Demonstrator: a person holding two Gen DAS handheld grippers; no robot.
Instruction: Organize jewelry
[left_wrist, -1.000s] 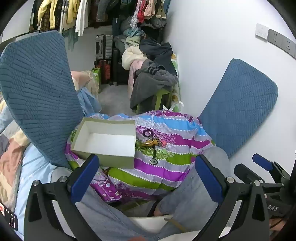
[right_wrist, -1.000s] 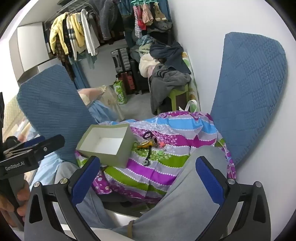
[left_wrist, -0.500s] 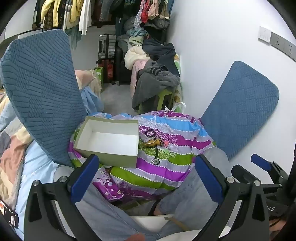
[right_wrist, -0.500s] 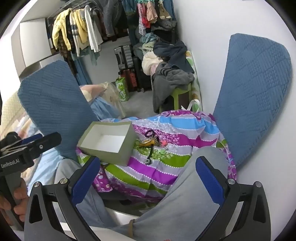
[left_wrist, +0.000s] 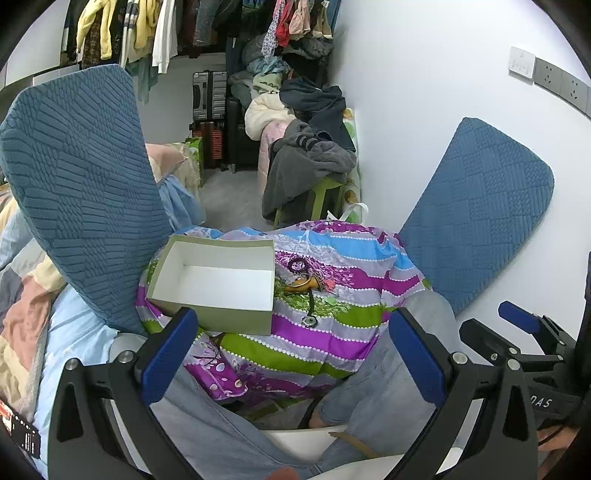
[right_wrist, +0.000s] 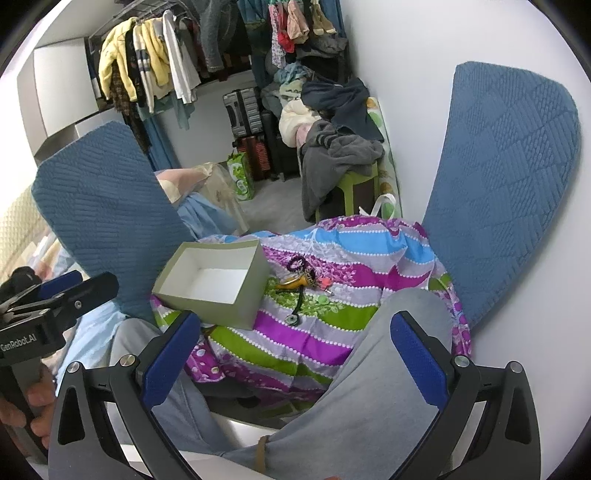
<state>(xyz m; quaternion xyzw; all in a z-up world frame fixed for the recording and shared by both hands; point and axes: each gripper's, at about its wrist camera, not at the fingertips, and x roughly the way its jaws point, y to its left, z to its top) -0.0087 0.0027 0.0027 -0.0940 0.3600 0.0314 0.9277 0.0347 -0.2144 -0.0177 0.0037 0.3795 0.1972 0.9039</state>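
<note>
Where the striped cloth (left_wrist: 332, 332) is drawn over the person's lap, the jewelry (left_wrist: 306, 286) is heaped in a small tangle — a dark beaded loop, an amber piece, a dark cord ending in a round pendant (left_wrist: 309, 320). Just to its left, an open box (left_wrist: 218, 280) with a white inside is set on the same cloth, apparently touching the heap's edge; nothing can be seen in it. Grey trouser legs (right_wrist: 369, 387) are seen below the cloth, blue cushions (left_wrist: 81, 184) to either side. Both grippers are held back over the knees: the left gripper (left_wrist: 291, 354) is spread wide and grips nothing, and the right gripper (right_wrist: 295, 358) is likewise wide apart and unladen — well short of the jewelry.
</note>
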